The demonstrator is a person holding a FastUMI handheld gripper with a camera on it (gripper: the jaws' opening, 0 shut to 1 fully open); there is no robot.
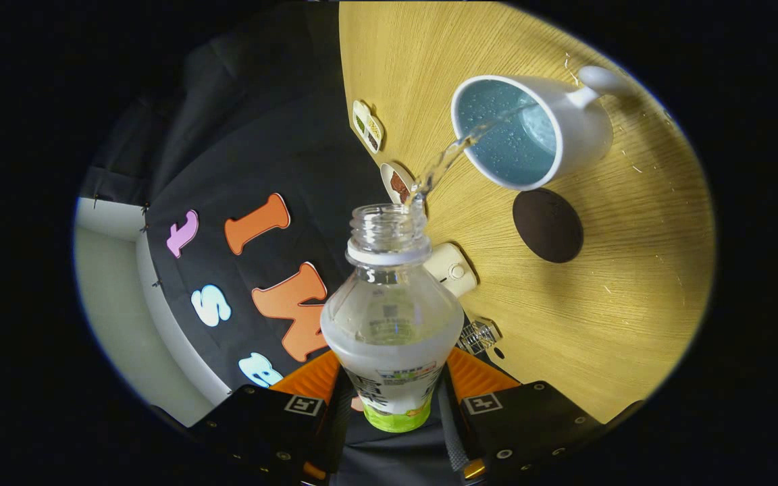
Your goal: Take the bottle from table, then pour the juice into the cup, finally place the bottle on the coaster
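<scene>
The light wooden bench (632, 283), its grain plain to see, carries everything in the scene and borders the black cloth wall of the booth. The view is tipped sideways along with the claw, so the bench surface stands like a wall.

The clear plastic bottle with a white and green label and a white neck ring (392, 317) is the nearest thing: the claw (394, 395) is clenched on its lower body, one finger pressing each side of the label, and the uncapped mouth points away from the fingers toward the cup. A thin clear stream of juice (453, 152) leaves the bottle mouth and arcs over the rim into the white ceramic cup with a pale blue inside (537, 131), which stands on the bench well beyond the fingers, its handle turned away from the bottle. Drops speckle the cup's inner wall.

Just beside the cup, apart from it, lies the round dark brown coaster (548, 225), with nothing on it.

A small cream-coloured rounded object with a button (453, 268) sits on the bench just behind the bottle's shoulder. Beyond the bottle mouth, along the bench edge, lie two small flat picture cards (367, 125), one partly hidden behind the stream.
</scene>
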